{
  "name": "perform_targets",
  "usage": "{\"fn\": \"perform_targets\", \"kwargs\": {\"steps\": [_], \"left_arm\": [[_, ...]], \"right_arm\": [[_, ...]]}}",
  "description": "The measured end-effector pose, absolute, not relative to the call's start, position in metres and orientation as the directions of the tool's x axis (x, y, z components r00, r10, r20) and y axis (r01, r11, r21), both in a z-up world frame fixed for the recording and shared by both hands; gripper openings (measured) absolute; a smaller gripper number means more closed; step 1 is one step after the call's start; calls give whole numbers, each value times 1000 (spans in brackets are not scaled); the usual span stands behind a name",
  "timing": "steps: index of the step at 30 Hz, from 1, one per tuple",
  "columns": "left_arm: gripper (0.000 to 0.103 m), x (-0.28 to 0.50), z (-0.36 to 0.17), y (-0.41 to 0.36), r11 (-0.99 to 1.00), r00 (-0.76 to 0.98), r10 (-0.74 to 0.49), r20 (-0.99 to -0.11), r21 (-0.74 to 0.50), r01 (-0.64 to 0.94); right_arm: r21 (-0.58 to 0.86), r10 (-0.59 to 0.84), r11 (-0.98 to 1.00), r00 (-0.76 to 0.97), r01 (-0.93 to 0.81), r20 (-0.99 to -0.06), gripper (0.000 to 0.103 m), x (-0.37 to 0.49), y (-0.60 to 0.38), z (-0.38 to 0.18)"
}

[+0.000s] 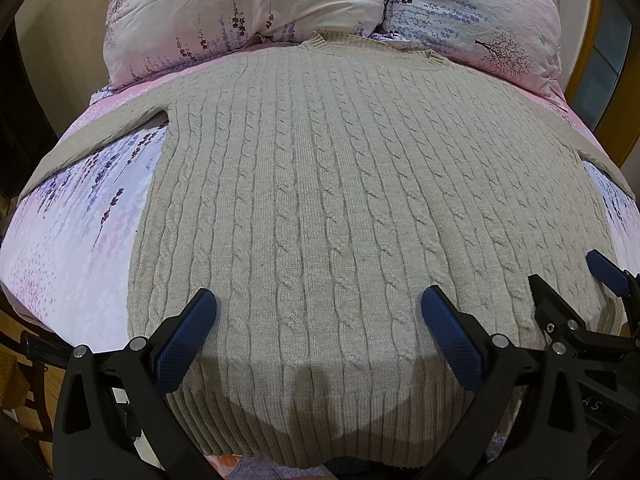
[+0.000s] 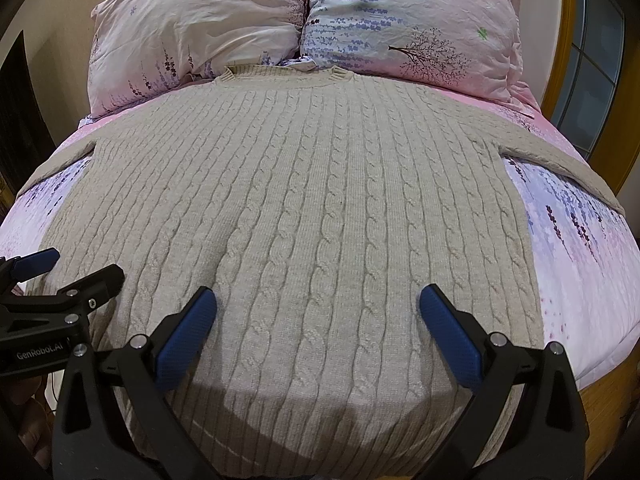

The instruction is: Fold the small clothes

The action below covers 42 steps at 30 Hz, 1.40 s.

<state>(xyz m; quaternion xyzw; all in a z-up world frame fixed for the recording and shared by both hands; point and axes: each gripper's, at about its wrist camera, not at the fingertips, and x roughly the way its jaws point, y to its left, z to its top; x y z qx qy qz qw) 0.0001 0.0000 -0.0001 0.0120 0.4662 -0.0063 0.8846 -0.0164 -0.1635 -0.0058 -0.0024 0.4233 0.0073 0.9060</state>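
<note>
A beige cable-knit sweater (image 1: 320,184) lies flat on the bed, collar toward the pillows, sleeves spread out to both sides, ribbed hem nearest me. It also shows in the right wrist view (image 2: 304,200). My left gripper (image 1: 318,308) is open and empty, hovering above the hem on the left half. My right gripper (image 2: 318,308) is open and empty above the hem on the right half. The right gripper shows at the right edge of the left wrist view (image 1: 576,276). The left gripper shows at the left edge of the right wrist view (image 2: 76,268).
The bed has a pink and lavender floral sheet (image 1: 80,220). Two matching pillows (image 1: 240,8) (image 1: 480,12) stand at the head. A yellow wooden frame with glass (image 2: 584,60) is at the right. Wooden floor shows at the lower left (image 1: 16,368).
</note>
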Motion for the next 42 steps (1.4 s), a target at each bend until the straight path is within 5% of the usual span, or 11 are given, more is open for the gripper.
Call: {"fn": "perform_targets", "kwargs": {"steps": [42], "left_arm": [[102, 3, 0, -1, 999, 550, -1, -835, 17, 27]], "right_arm": [[0, 12, 1000, 631, -18, -776, 101, -17, -165, -8]]}}
